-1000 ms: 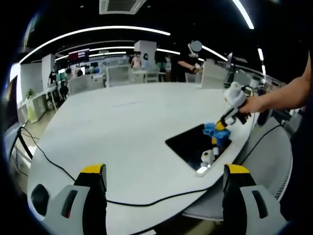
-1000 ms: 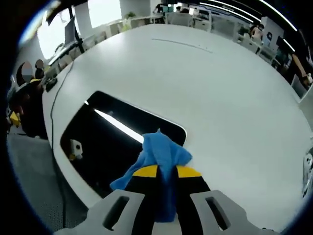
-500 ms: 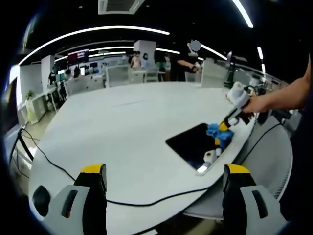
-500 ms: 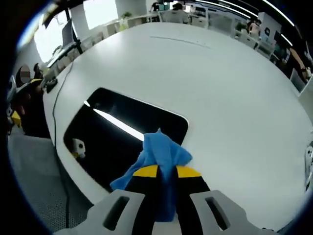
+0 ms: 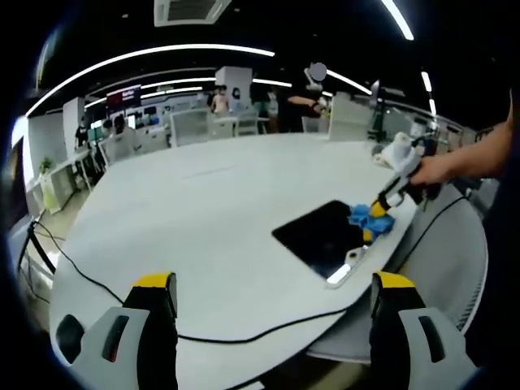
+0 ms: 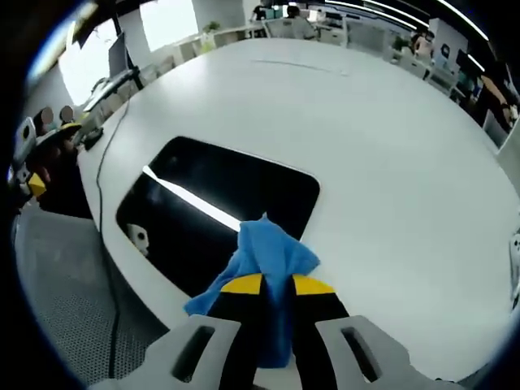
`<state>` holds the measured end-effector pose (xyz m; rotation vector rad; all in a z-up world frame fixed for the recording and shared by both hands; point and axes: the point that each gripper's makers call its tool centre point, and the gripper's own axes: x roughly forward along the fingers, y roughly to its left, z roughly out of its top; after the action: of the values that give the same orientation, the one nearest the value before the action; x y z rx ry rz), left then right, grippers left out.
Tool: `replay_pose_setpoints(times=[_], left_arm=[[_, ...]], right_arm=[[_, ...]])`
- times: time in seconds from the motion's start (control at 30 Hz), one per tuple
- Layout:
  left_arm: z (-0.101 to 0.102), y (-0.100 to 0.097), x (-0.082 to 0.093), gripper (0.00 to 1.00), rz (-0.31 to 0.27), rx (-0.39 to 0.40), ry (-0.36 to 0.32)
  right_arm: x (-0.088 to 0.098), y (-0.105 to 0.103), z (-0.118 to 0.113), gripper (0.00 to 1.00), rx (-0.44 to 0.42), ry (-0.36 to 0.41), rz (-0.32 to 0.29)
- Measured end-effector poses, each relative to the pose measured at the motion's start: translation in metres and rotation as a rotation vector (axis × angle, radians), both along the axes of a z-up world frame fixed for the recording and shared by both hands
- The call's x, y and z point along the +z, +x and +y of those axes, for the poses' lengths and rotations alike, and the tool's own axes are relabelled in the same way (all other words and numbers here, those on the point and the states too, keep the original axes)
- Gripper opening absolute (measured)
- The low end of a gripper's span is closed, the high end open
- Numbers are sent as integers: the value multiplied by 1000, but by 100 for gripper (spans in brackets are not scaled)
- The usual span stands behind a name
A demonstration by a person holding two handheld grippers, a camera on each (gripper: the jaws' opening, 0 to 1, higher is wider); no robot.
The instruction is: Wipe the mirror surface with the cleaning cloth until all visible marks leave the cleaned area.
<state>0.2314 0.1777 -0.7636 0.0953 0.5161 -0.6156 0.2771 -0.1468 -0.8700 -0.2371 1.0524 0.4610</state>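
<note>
At the mirror's [image 5: 322, 238] far right edge, our right gripper [image 6: 272, 286] clenches the blue cloth [image 6: 266, 258], shifted rightward since earlier. Our left gripper [image 5: 272, 302] hangs released; no writing is readable.

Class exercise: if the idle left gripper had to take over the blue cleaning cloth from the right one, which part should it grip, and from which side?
Probably the bunched free end of the blue cleaning cloth that sticks out beyond the right gripper. That end sits over the mirror, so the left gripper would likely come in from over the mirror, facing the right gripper.

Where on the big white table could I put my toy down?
Lots of bare table lies beyond the mirror, toward the far edge. Also between the mirror and the black cable. It is crowded at the mirror's edge, where the right gripper holds the blue cloth.
</note>
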Motion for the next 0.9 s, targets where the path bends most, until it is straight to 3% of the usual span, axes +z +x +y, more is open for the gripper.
replay_pose_setpoints(times=[0.27,0.37,0.57,0.9], left_arm=[[8,2,-1,100,5,25,-5],[12,3,-1,100,3,35,-6],[17,7,1,100,-3,57,-14],[12,9,-1,100,2,47,-15]], right_arm=[[0,-11,-3,7,-37,29,22],[-1,-22,-4,7,-114,67,95],[-1,-20,-3,7,-104,50,67],[-2,-19,-3,7,-144,64,80]])
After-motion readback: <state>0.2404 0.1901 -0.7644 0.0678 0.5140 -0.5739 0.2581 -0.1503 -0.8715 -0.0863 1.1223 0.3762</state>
